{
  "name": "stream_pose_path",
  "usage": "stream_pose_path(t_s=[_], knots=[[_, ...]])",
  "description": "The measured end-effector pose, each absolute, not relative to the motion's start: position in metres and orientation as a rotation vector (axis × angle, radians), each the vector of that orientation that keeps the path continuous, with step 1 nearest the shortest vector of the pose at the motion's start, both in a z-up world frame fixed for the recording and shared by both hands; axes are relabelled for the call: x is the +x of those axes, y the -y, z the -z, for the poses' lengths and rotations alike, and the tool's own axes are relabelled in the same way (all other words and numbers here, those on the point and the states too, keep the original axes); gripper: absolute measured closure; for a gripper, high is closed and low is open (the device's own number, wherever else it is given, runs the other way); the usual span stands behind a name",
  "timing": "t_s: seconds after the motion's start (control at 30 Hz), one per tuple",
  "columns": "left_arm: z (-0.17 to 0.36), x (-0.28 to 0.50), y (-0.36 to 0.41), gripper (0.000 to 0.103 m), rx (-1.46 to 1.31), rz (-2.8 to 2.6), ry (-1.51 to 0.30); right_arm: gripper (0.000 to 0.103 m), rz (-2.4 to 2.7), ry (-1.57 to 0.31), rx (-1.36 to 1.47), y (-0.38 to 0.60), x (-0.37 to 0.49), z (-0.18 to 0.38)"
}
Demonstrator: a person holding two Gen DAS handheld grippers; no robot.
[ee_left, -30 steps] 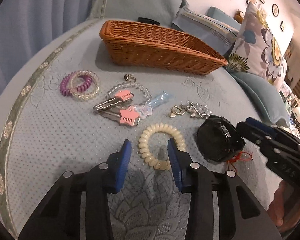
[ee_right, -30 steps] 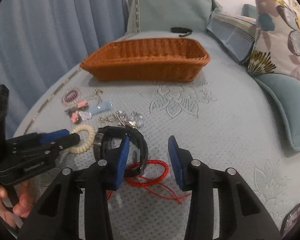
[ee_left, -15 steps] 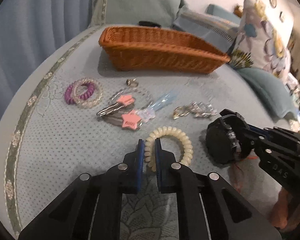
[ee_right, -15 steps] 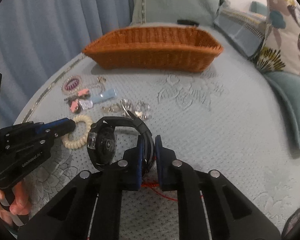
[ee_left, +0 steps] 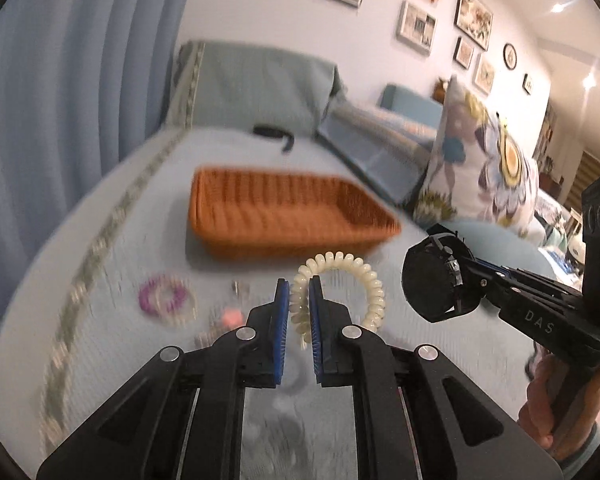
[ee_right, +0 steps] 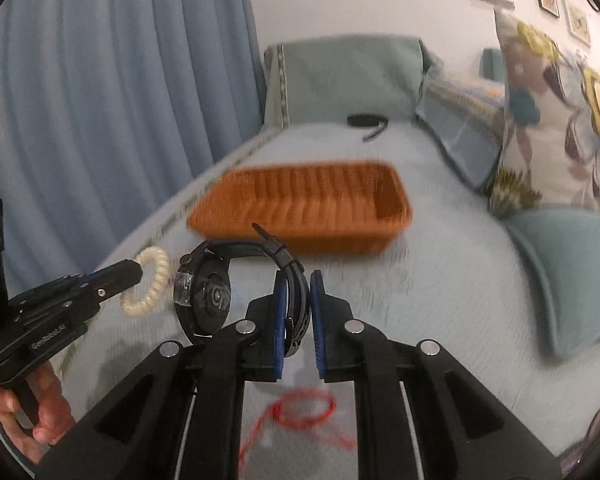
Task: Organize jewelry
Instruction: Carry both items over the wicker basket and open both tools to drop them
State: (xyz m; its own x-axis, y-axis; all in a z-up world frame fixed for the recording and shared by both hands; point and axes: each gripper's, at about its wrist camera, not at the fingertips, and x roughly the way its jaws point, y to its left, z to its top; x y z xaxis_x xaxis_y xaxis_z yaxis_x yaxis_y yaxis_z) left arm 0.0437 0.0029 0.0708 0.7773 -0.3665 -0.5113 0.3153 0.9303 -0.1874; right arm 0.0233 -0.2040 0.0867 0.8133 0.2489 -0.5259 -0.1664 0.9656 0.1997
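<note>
The left gripper [ee_left: 299,300] pinches a cream coil bracelet [ee_left: 342,280] between its ribbed blue pads; the bracelet is a glossy plastic spiral, ring-shaped, and most of its loop stands up and to the right of the fingertips, clear of the bedspread [ee_left: 112,280]. The right gripper [ee_right: 298,300] is clamped on the strap of a black watch [ee_right: 208,296]: a matte band arches up from between its pads and curves to the left, where the round, dark case hangs with its face turned toward the camera. In the left wrist view that same watch sits at the tip of the right gripper, off to the right of the bracelet and apart from it.

Ahead of both claws, well beyond the fingertips, lies an orange wicker basket [ee_left: 288,216], oblong, ribbed and shallow, with nothing visible inside, though blur softens it. Below and left of the left claw, on the pale blue dotted bedspread, a purple and clear coil ring [ee_left: 166,300] and a pink clip [ee_left: 232,316] show only as smears. Directly beneath the right claw a thin red cord [ee_right: 304,412] lies looped on the fabric. A floral cushion [ee_right: 560,120] leans far right.
</note>
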Motion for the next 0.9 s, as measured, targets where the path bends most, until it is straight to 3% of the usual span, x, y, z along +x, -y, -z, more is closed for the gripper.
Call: stream_pose_path(t_s=[0.27, 0.6, 0.9], knots=[[-0.099, 0.135, 0.011, 0.095, -0.088, 0.349, -0.532, 0.093, -0.165, -0.562, 0.096, 0.200, 0.120, -0.116], [-0.048, 0.232, 0.034, 0.095, -0.022, 0.315, -0.657, 0.093, -0.094, -0.791, 0.115, 0.197, 0.235, -0.037], [-0.025, 0.244, 0.036, 0.091, -0.001, 0.302, -0.712, 0.089, -0.099, -0.839, 0.189, 0.209, 0.244, -0.016]])
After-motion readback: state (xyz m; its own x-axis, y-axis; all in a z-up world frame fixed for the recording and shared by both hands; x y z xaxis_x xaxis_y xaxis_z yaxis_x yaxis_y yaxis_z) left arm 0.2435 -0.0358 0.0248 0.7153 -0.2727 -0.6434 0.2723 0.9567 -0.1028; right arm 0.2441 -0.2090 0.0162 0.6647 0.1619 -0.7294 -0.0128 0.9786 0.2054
